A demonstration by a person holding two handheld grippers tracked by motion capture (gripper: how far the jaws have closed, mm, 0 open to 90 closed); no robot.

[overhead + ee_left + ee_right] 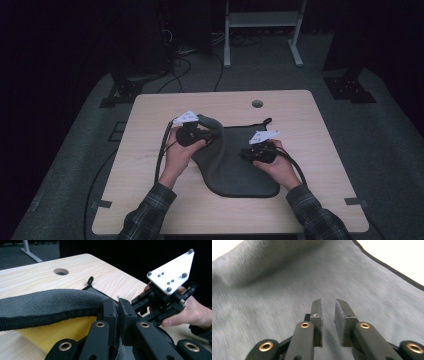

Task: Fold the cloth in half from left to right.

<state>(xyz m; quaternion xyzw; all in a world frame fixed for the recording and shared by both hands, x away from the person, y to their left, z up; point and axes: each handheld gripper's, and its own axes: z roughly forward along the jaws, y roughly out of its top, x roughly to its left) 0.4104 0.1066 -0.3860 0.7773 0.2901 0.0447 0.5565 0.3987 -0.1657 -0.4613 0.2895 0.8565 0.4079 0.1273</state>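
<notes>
I have the grey cloth [235,165] lying near the middle of the desk [150,200], just this side of the round cable hole [257,104], and I judge the fold as barely begun. My left tool [117,315] is clenched on the cloth's left edge and has it lifted and curled over, so the yellow underside [62,332] shows beneath the raised flap. My right tool [328,322] hovers over the cloth's right part, its jaws a little apart and gripping nothing. Most of the cloth lies flat; carrying the flap across and smoothing it remain to do.
</notes>
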